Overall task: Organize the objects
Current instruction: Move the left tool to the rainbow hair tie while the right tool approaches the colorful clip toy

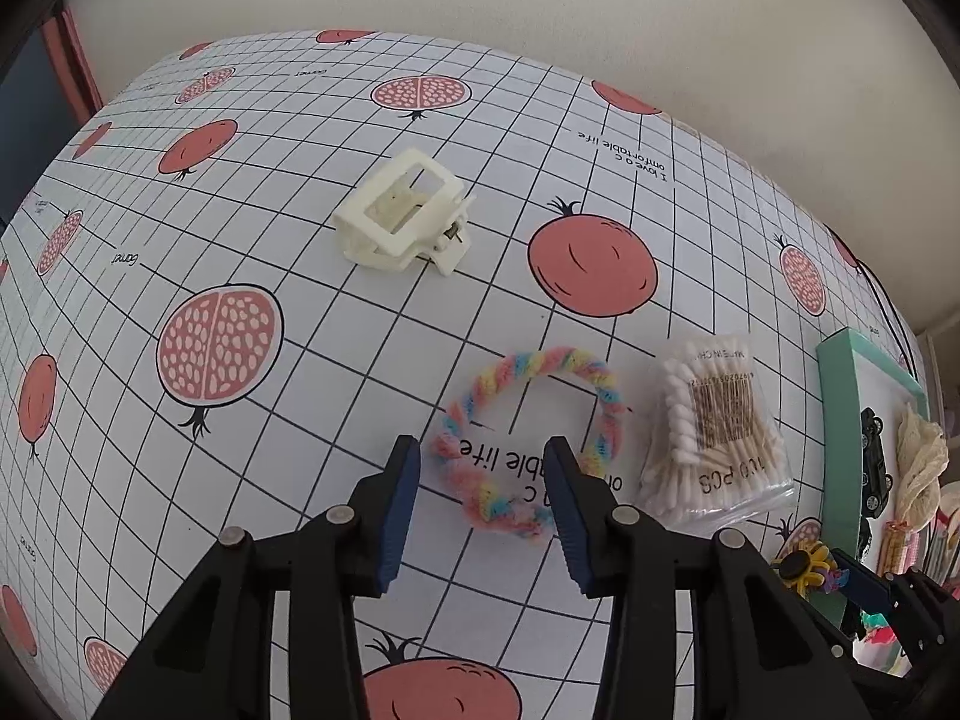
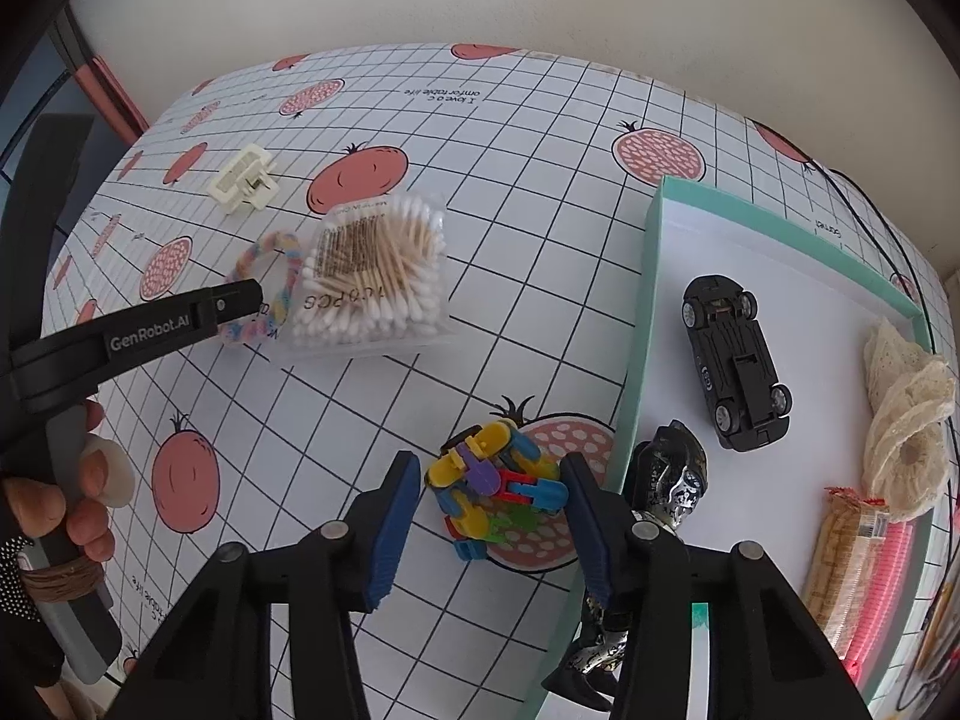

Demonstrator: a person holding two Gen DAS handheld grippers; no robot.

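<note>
While both claws hang open over the tabletop (image 1: pixel 252 138), nothing is gripped on either side. Starting at the left edge of the right wrist view, a hand (image 2: pixel 84 498) wraps the left tool's handle, and the black arm reads "GenRobot.AI". Further in, towards the far edge, the cream hair claw clip (image 1: pixel 403 217) sits alone and apart from the rest, apparently waiting its turn.

Now the left claw (image 1: pixel 483 498): jaws spread wide, blue pads either side of the near arc of the pastel twisted chenille ring (image 1: pixel 528 438), not touching it as far as I can tell. That straddle looks like a line-up for a pinch. The tablecloth print inside the ring reads upside down, "...able life"; the same line appears near the far edge as "I love a c / omfortable life", and "Garnet" is scattered about.

Just beside the ring, the cotton swab bag (image 1: pixel 717 438) lies flat, with a barcode and "100 PCS".

Right claw (image 2: pixel 489 510) next: also wide open, bracketing the colourful plastic link toy (image 2: pixel 495 489), which lies just outside the teal tray (image 2: pixel 636 324).

Inside the tray, evidently the collecting spot, are a silver-and-black figurine (image 2: pixel 675 474), a black toy car (image 2: pixel 735 360) lying wheels up, lace fabric (image 2: pixel 906 396) and packets at the right edge, labels unreadable.
</note>
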